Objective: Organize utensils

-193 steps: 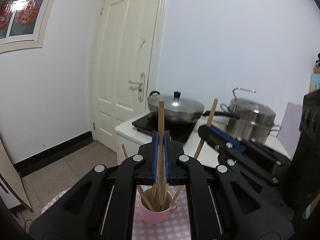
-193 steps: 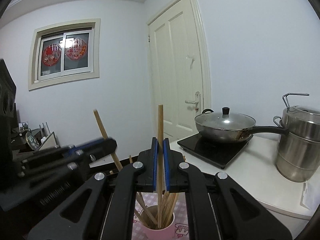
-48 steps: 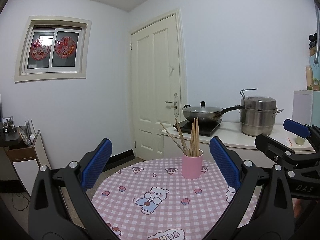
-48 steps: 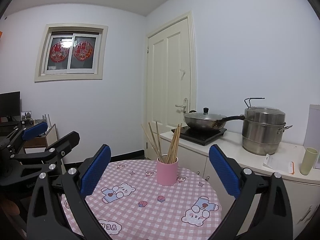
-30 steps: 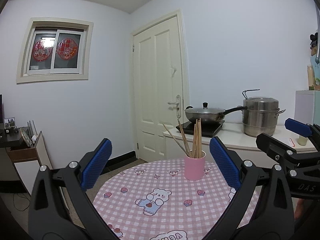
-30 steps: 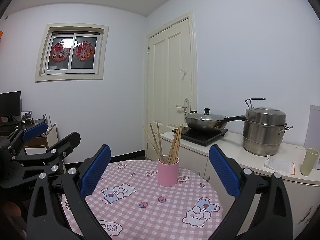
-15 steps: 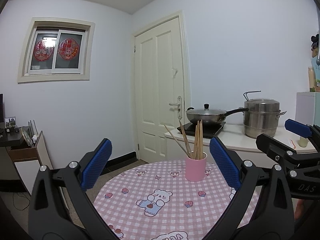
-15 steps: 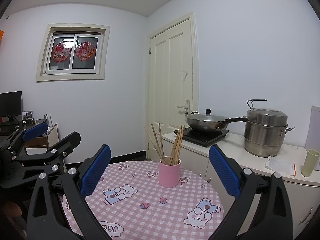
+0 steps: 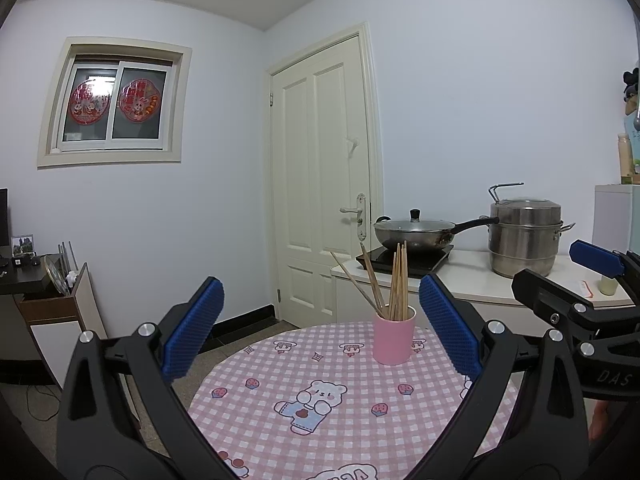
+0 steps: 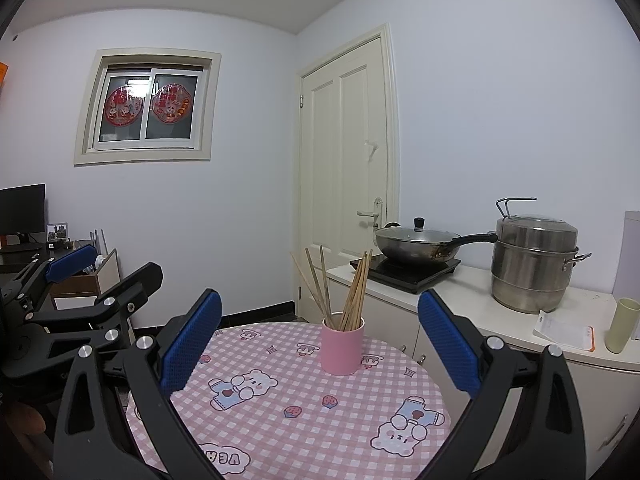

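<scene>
A wok (image 9: 414,233) and a steel steamer pot (image 9: 525,235) stand on the counter behind. The pink cup (image 10: 342,346) with chopsticks (image 10: 354,292) stands on the checked round surface (image 10: 288,408). Both the left hand-held gripper (image 9: 318,330) and the right hand-held gripper (image 10: 318,332) are wide open, empty.

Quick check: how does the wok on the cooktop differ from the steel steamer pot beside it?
The wok is shallow and dark, with a glass lid and a long black handle; the steamer pot is tall, stacked, bright steel, with a wire handle on top. The wok sits on the black cooktop, the pot directly on the counter. Both are lidded.
</scene>
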A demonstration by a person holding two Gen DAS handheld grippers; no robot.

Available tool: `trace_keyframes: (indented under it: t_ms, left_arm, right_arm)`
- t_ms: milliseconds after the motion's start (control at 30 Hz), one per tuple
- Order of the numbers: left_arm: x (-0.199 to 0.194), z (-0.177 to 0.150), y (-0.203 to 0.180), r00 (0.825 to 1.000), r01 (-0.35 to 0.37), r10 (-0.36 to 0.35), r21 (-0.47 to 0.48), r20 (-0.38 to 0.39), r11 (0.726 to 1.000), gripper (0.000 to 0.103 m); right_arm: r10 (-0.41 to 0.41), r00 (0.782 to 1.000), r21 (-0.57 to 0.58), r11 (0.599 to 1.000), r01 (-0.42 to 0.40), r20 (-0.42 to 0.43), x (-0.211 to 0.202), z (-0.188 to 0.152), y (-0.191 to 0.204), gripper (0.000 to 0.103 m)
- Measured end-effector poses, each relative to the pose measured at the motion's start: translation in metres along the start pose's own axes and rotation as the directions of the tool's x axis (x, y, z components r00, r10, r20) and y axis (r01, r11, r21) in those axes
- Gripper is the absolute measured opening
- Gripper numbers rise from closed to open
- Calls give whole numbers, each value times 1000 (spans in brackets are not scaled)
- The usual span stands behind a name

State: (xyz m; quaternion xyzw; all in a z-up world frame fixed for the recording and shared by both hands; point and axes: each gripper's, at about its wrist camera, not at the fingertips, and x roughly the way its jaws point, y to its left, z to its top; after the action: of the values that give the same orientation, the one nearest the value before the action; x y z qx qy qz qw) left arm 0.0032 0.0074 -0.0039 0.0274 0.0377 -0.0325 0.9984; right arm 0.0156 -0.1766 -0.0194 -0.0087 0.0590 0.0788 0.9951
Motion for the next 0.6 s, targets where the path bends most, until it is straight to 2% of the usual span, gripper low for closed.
trace_keyframes:
  t_ms: [600]
  left_arm:
    - [-1, 0, 0, 1000, -8, 8, 1, 0, 1000, 96]
  right_arm:
    - [4, 1000, 2, 1000, -4, -3, -1, 0, 0, 95]
